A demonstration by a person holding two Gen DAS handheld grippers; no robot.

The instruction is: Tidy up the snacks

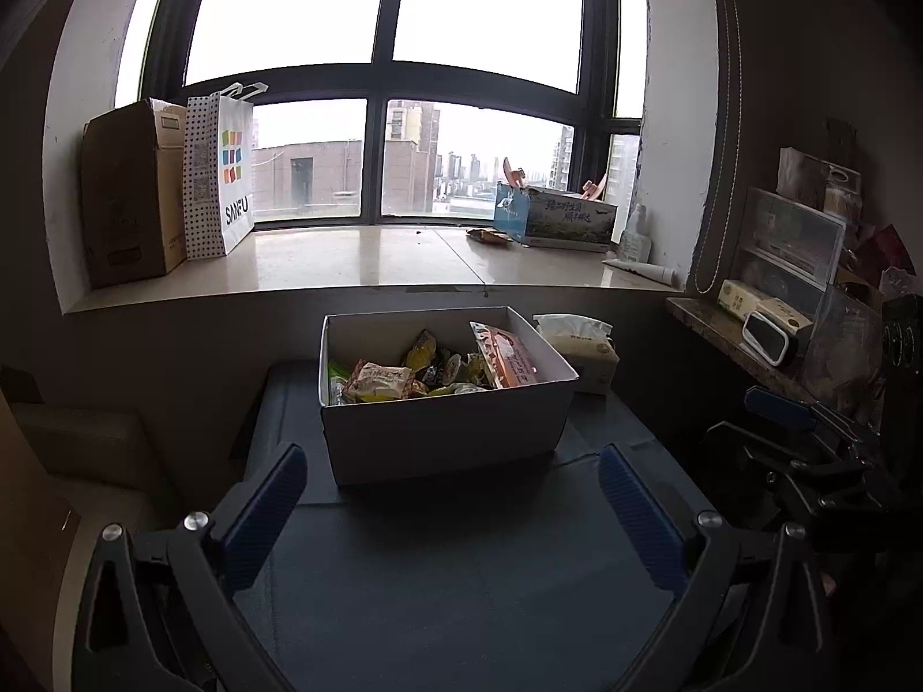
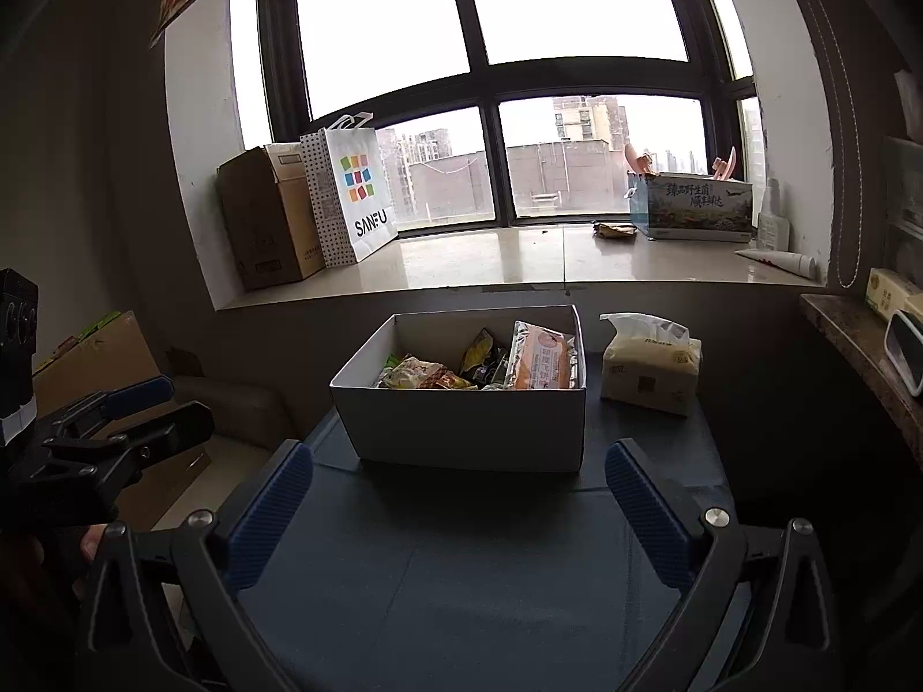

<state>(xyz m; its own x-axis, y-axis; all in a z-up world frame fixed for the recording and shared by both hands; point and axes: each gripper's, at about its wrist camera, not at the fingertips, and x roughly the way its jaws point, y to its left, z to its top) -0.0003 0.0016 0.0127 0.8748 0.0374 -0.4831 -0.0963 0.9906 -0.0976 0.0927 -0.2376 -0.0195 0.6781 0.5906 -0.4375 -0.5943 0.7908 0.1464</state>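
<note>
A white box filled with snack packets sits at the far end of a dark table, a tissue pack just beside it. Left gripper and right gripper hover short of it, jaws spread wide, holding nothing.

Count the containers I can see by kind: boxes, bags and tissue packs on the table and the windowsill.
Boxes: 3 (white cardboard snack box, brown cardboard carton, blue printed box)
Bags: 1 (white paper shopping bag with coloured squares)
Tissue packs: 1 (beige soft tissue pack)
Total: 5
</note>
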